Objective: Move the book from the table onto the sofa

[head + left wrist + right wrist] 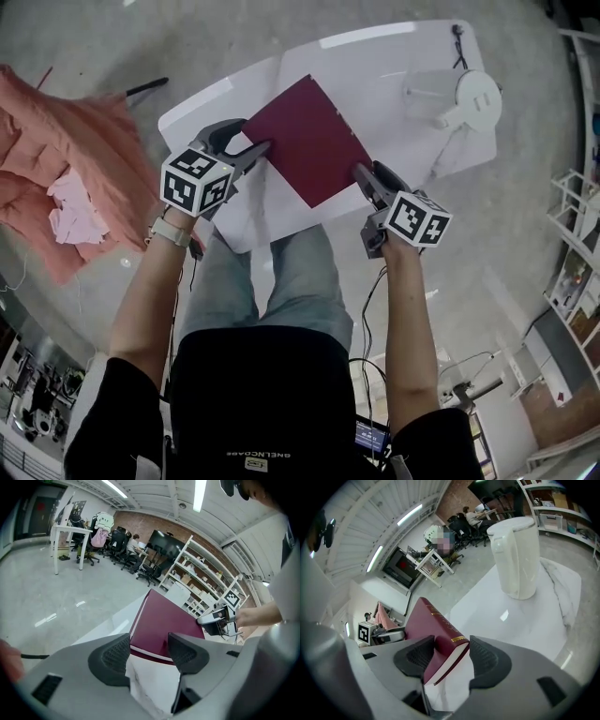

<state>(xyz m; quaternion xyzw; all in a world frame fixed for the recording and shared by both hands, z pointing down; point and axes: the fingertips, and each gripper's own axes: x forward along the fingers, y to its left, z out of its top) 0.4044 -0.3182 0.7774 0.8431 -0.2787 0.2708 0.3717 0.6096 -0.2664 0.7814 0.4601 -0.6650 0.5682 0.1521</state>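
The left hand-held gripper and right hand-held gripper each grasp a corner of the book. It seems lifted, tilted, over the tabletop. Carrying it to the sofa remains.

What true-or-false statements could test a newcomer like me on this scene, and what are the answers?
1. Both the left gripper and the right gripper clamp the dark red hardcover book. True.
2. A white plastic kettle stands on the glossy white table. True.
3. The book lies flat on the table. False: it is held tilted.
4. The book is open. False: it is closed.
5. The salmon-pink cloth covers the table. False: it lies off the table, on the left gripper's side.
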